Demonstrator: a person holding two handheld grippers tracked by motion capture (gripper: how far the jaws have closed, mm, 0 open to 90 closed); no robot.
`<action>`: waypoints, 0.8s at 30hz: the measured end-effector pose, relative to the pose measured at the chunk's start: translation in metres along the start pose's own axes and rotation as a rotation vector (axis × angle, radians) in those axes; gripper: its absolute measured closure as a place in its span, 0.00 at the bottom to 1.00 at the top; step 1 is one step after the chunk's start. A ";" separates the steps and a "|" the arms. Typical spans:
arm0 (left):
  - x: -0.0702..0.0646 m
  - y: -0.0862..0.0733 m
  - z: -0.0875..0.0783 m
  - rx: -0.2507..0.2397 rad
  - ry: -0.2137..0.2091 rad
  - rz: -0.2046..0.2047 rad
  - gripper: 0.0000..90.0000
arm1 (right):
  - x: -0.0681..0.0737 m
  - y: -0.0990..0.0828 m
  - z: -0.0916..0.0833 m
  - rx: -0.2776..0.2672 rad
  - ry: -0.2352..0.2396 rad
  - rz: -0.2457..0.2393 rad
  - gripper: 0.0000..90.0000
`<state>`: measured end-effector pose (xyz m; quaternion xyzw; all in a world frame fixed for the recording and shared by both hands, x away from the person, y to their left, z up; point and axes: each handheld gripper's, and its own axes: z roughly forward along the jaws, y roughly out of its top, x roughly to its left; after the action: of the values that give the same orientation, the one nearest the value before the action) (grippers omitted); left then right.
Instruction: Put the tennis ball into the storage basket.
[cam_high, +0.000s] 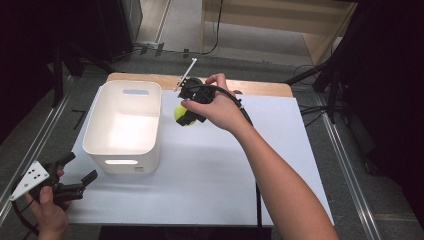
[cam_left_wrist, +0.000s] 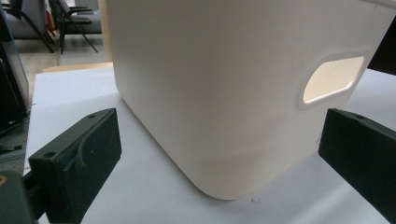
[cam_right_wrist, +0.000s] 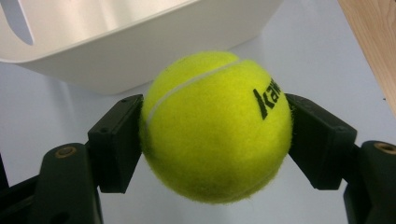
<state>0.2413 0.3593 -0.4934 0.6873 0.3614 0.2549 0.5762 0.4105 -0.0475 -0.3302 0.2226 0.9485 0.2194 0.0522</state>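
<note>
Pinching a fuzzy yellow-green tennis ball (cam_right_wrist: 217, 126), the right gripper (cam_high: 189, 114) sits centre frame beside a white plastic bin (cam_high: 123, 125). Lower left, the left gripper (cam_high: 80, 170) is spread wide.

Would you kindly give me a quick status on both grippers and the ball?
Right gripper shut on ball, beside the bin. Left gripper open, holding nothing, facing the bin's near corner. Nothing between ball and bin.

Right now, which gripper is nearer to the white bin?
Left. The left gripper hangs open just off the near left corner of the white bin; the right gripper, holding the tennis ball, is beside its far right side.
</note>
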 end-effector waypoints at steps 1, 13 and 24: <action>0.000 0.000 0.000 0.000 0.000 -0.001 0.00 | 0.001 0.001 0.000 -0.002 -0.001 0.000 0.27; 0.000 0.000 0.001 -0.004 -0.001 -0.002 0.00 | 0.009 0.019 0.002 -0.022 0.014 -0.024 0.27; 0.000 0.000 0.000 -0.002 -0.002 -0.002 0.00 | 0.017 0.034 0.003 -0.032 0.028 -0.046 0.27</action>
<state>0.2413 0.3592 -0.4934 0.6866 0.3614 0.2539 0.5775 0.4094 -0.0111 -0.3173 0.1966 0.9504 0.2363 0.0475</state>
